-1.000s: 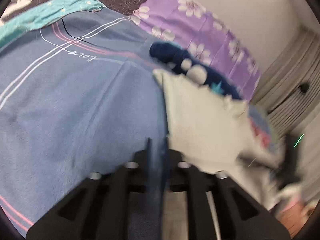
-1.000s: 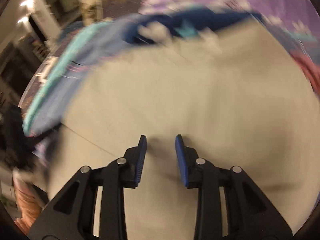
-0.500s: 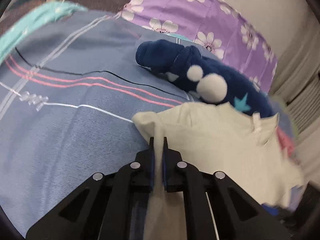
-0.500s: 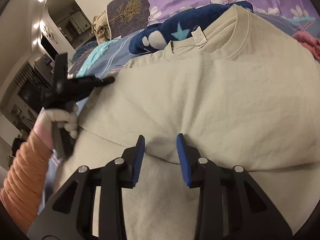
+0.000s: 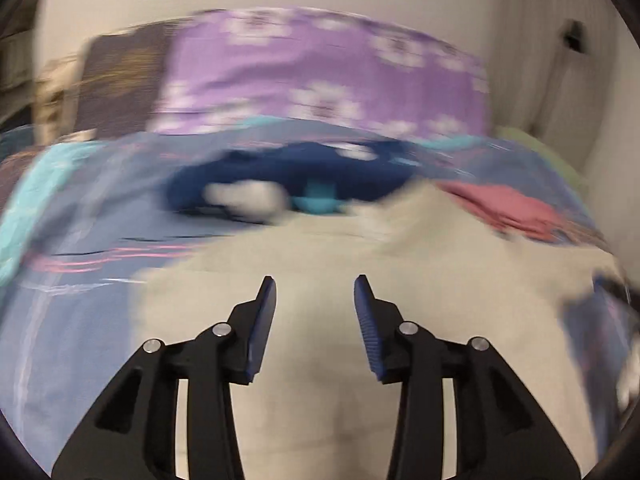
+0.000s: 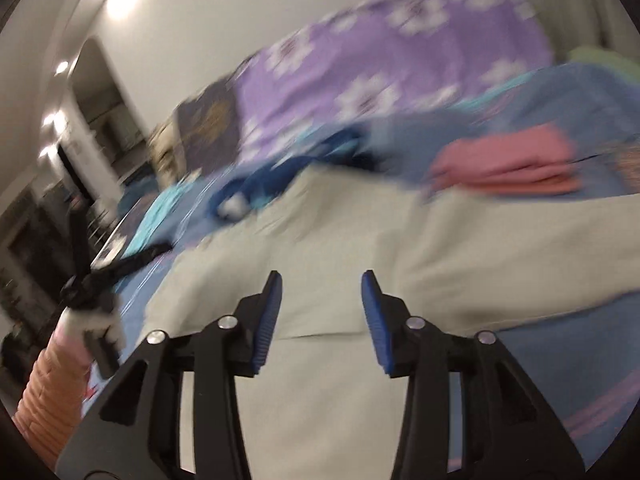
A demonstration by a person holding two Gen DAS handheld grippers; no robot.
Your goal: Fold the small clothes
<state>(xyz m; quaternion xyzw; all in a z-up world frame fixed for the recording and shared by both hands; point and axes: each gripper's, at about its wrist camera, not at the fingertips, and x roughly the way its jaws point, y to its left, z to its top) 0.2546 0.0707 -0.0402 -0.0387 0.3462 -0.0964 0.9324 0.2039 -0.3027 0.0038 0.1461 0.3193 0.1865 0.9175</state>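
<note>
A beige T-shirt [image 5: 320,248] lies spread on the blue striped bed cover [image 5: 80,300]; it also shows in the right wrist view [image 6: 400,248]. My left gripper [image 5: 315,280] is open and empty above the shirt. My right gripper [image 6: 321,276] is open and empty above the same shirt. The left gripper also shows at the left of the right wrist view [image 6: 100,276], held by a hand in an orange sleeve. Both views are blurred by motion.
A navy plush toy [image 5: 280,176] with white spots lies beyond the shirt. A folded pink garment [image 6: 508,164] sits at the right. A purple flowered pillow [image 5: 320,68] stands at the head of the bed, by the wall.
My left gripper has let go of the shirt's edge and opened. Both grippers have lifted and pulled back from the shirt. The shirt now lies flat on the cover.
</note>
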